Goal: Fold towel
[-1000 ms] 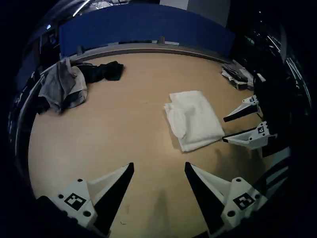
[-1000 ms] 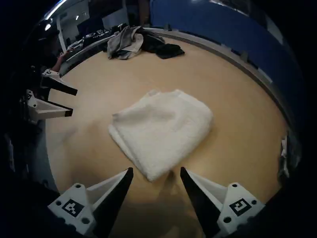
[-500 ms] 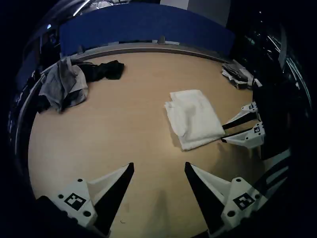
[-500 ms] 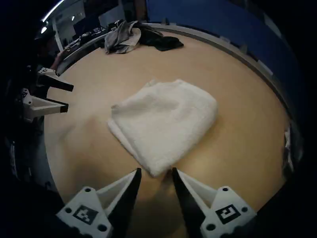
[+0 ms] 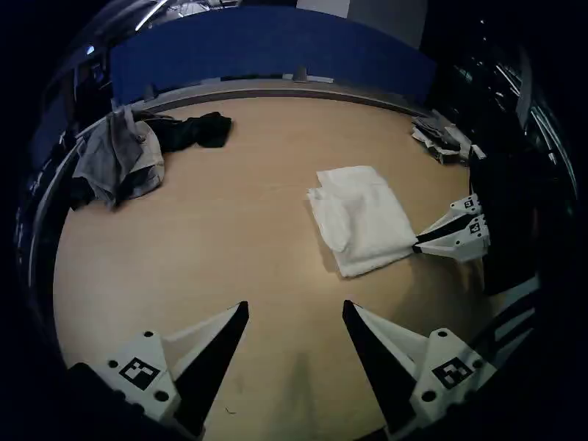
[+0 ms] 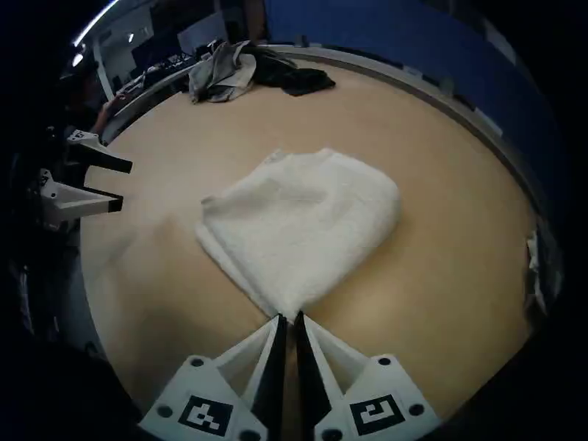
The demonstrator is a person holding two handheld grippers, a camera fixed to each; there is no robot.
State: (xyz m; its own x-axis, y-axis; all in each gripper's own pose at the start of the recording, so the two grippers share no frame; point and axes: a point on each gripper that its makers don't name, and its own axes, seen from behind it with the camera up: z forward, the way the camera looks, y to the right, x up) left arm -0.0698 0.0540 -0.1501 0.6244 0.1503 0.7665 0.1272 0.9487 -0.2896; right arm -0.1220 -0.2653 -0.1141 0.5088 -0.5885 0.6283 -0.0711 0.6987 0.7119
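White fingers of the right claw (image 6: 288,323) stand almost together, only a sliver of gap between them, and the nearest corner of the towel (image 6: 301,220) runs into that gap. It appears pinched at its very tip. Beyond the corner the towel lies already doubled over on the wooden table (image 6: 456,220), a rumpled, layered rectangle with its stacked edges showing along the left side. Off to that side, well apart from the cloth, the left claw (image 6: 125,187) hangs wide open with nothing in it. Its own view shows the same spread fingers above bare table. At the far end of the table sits a heap of clothes (image 6: 220,70), with a blue partition (image 6: 411,37) behind it.

The hold looks thin. If the claw has caught only the top layer, lifting would likely peel the layers apart and undo the fold. If the tip slips out, the corner drops back crooked. With just one corner held and the other claw far off, a pull could also drag the whole bundle askew across the table.
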